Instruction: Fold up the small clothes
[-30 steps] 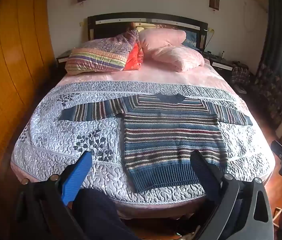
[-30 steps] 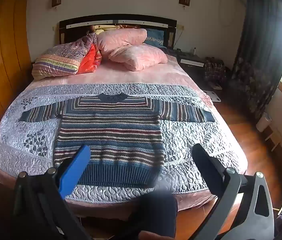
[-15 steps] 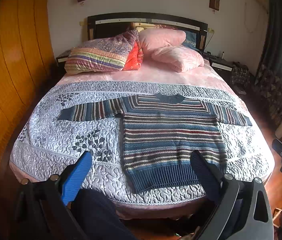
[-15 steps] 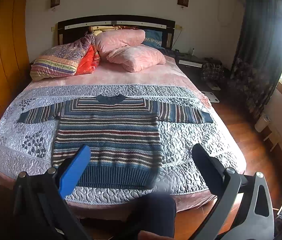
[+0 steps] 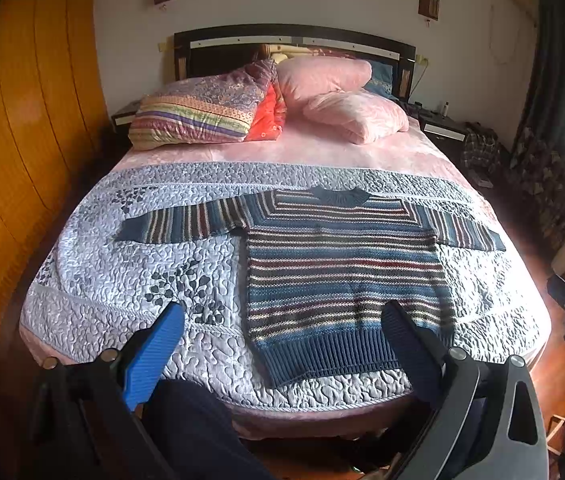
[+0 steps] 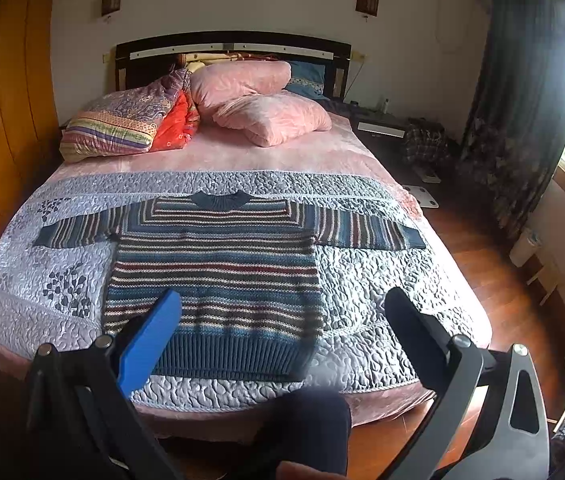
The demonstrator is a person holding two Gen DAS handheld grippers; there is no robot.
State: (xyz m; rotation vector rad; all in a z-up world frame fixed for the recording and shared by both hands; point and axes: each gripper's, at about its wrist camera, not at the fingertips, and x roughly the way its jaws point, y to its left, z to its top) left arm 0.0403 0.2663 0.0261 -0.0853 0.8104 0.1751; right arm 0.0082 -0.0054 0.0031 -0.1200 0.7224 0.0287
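Observation:
A striped knitted sweater (image 5: 342, 272) (image 6: 218, 264) in blue, dark red and cream lies flat on the quilted bedspread (image 5: 122, 280) (image 6: 370, 300), both sleeves spread sideways, its hem toward the foot of the bed. My left gripper (image 5: 282, 332) hovers open short of the foot of the bed, in front of the sweater's hem, holding nothing. My right gripper (image 6: 282, 324) is likewise open and empty, in front of the hem. Each has one blue finger and one black finger.
Several pillows (image 5: 322, 96) (image 6: 250, 104) lie by the dark headboard (image 5: 294, 44). An orange wooden wardrobe (image 5: 10, 152) runs along the left. Nightstand and dark curtain (image 6: 522, 100) stand at the right over wooden floor (image 6: 502, 280). A person's dark-trousered knee (image 5: 194, 428) (image 6: 302, 420) shows below.
Both views have shifted very slightly; the bed sits a little lower in the right wrist view. The sweater has not moved and both grippers stay open.

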